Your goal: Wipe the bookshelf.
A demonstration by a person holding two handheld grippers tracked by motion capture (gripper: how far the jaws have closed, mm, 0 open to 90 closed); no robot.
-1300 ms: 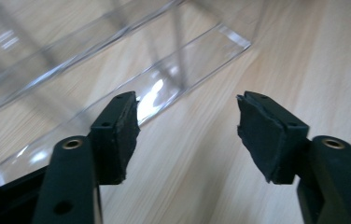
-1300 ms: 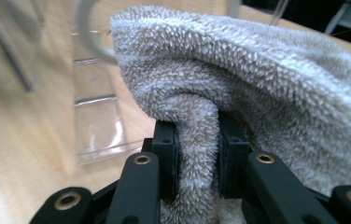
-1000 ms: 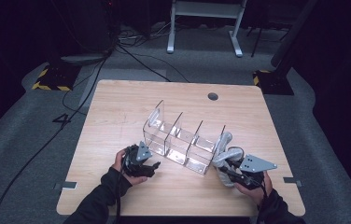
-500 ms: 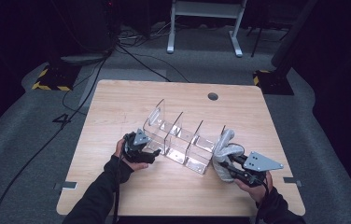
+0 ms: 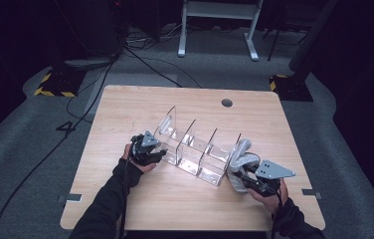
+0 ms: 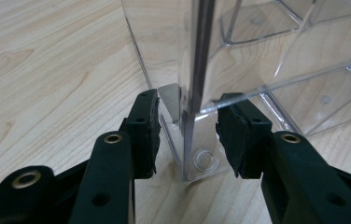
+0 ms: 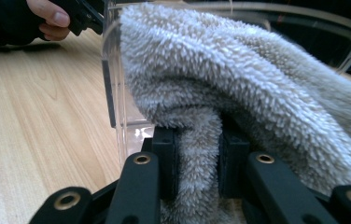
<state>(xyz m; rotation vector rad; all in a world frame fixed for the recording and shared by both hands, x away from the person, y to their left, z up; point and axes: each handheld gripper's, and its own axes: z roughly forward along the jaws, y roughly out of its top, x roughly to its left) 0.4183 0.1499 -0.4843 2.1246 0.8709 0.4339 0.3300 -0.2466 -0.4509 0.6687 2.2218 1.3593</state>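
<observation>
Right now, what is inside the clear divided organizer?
The clear organizer shows bare compartments with the wooden table visible through them. At its right end, a fuzzy grey cloth held by the right gripper drapes against the wall, hiding whatever lies behind it.

A fluffy grey towel [image 7: 239, 79] drapes against the upright clear divided organizer's [image 5: 195, 149] end.
</observation>
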